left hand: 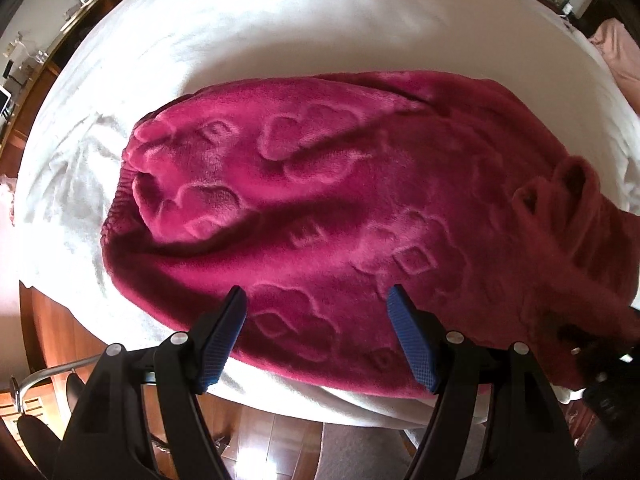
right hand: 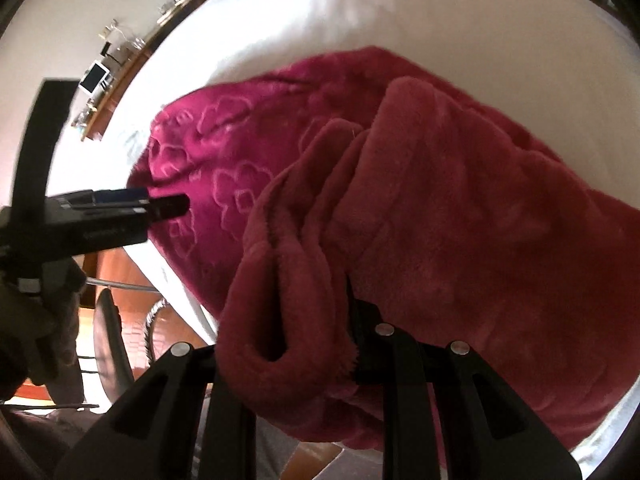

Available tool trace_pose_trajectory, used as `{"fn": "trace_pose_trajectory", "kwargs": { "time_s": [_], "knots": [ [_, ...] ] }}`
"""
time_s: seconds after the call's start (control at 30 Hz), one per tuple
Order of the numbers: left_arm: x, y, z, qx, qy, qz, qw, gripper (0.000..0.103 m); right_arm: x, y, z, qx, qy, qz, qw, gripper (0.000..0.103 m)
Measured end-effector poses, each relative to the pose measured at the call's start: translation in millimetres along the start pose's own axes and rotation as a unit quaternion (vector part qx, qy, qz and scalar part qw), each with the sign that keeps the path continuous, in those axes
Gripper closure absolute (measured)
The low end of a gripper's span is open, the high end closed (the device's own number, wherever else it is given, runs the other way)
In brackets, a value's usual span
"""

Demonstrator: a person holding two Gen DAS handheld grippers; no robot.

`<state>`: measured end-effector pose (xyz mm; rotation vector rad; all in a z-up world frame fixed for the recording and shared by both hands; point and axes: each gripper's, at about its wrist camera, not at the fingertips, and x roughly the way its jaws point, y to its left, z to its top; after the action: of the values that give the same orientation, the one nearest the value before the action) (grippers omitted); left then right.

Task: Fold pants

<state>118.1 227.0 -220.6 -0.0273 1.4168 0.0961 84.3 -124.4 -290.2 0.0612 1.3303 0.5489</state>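
Left gripper (left hand: 316, 332) is hovering with blue pads spread apart over the near edge of the magenta fleece pants (left hand: 320, 208), which are lying across the white-covered table (left hand: 240, 40). Right gripper (right hand: 316, 340) is clamping a bunched fold of the pants near the table's near edge.
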Motion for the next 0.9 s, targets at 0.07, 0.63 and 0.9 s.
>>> {"fn": "trace_pose_trajectory", "kwargs": {
  "time_s": [0.07, 0.63, 0.9],
  "knots": [
    [1, 1, 4, 0.002, 0.001, -0.003, 1.0000, 0.030, 2, -2, 3, 0.007, 0.003, 0.001, 1.000, 0.080],
    [-5, -26, 21, -0.015, 0.006, -0.084, 0.9964, 0.030, -45, 1, -14, 0.016, -0.007, 0.130, 0.991, 0.053],
    [-19, -52, 14, -0.025, -0.005, -0.103, 0.9943, 0.030, -78, -52, -43, 0.076, -0.029, 0.094, 0.992, 0.053]
  ]
}}
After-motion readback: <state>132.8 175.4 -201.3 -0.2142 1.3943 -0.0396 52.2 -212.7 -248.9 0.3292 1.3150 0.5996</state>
